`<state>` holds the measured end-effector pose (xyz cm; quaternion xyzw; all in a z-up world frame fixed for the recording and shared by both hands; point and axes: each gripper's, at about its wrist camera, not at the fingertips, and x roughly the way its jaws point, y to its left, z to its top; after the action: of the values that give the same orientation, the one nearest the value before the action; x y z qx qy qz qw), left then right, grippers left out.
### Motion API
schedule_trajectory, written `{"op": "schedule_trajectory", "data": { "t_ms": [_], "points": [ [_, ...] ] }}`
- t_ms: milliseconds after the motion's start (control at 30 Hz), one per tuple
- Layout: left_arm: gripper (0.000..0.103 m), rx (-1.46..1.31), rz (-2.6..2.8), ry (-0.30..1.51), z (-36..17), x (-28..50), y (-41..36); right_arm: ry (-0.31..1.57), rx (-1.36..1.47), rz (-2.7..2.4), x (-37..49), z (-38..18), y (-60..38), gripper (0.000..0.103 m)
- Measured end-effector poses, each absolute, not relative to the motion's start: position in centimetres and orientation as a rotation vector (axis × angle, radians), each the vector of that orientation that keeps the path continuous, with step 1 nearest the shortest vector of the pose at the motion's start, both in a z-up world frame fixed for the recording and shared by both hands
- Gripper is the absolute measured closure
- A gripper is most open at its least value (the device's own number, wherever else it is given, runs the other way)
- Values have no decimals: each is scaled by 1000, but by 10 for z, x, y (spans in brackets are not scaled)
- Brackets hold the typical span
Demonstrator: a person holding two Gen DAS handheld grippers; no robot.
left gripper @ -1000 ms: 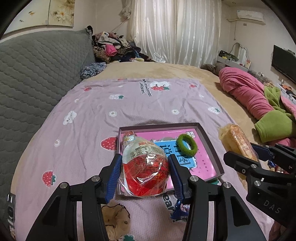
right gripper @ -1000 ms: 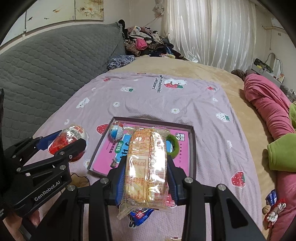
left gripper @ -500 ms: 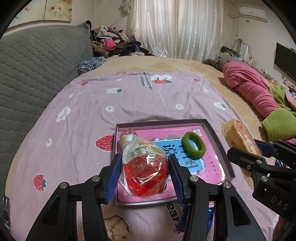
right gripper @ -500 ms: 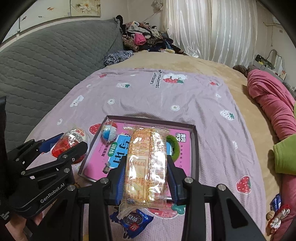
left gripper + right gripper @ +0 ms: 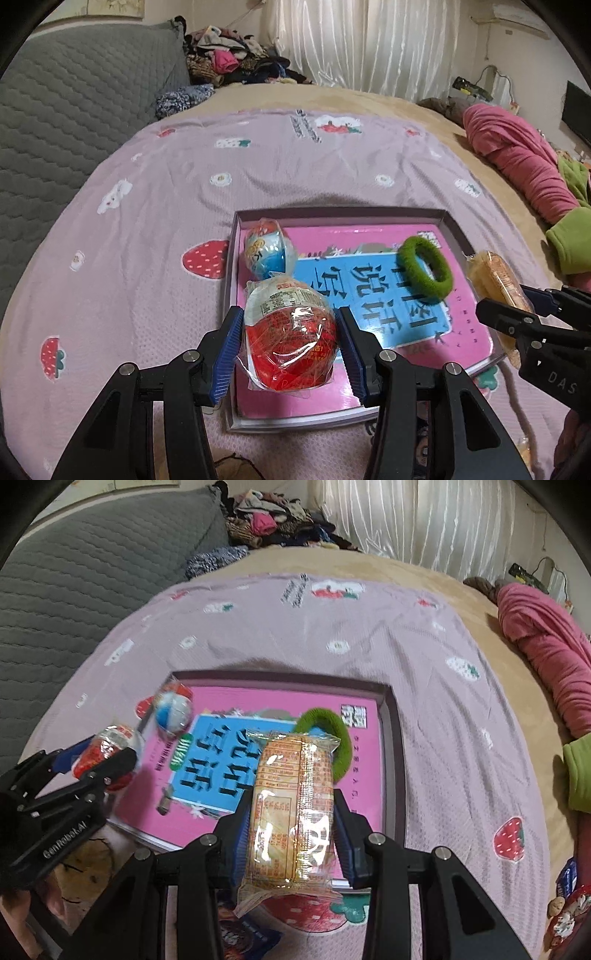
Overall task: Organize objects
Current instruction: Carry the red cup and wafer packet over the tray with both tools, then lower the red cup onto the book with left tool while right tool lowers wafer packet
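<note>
Lowering both loads into tray [image 5: 448, 221] on bed. Left tool [image 5: 290, 345] clamped on red snack cup [image 5: 291, 347], over tray's near-left corner; right tool [image 5: 291, 834] gripping cracker pack [image 5: 291, 805] at near edge. Imo set flat, clear of blue cup [image 5: 266, 251] and green hair tie [image 5: 424, 267], then let go.

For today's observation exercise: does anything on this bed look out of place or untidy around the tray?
Yes. A blue snack packet lies loose on the strawberry sheet, outside the tray at its near edge. The tray already holds a green hair tie and a blue wrapped egg.
</note>
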<state>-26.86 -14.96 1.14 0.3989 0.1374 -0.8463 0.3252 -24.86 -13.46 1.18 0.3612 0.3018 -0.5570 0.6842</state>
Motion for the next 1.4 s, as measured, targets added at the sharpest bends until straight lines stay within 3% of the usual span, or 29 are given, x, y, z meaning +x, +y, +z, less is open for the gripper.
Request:
{"op": "schedule_trajectory", "data": {
  "t_ms": [567,1400],
  "points": [
    [51,1092,-2159,414,-29,-282,-174,736,869,-1211,-248,-30,-156,63],
    [51,1070,-2172,370,-42,-293,-177,781,902,-1208,-244,-57,-168,63]
  ]
}}
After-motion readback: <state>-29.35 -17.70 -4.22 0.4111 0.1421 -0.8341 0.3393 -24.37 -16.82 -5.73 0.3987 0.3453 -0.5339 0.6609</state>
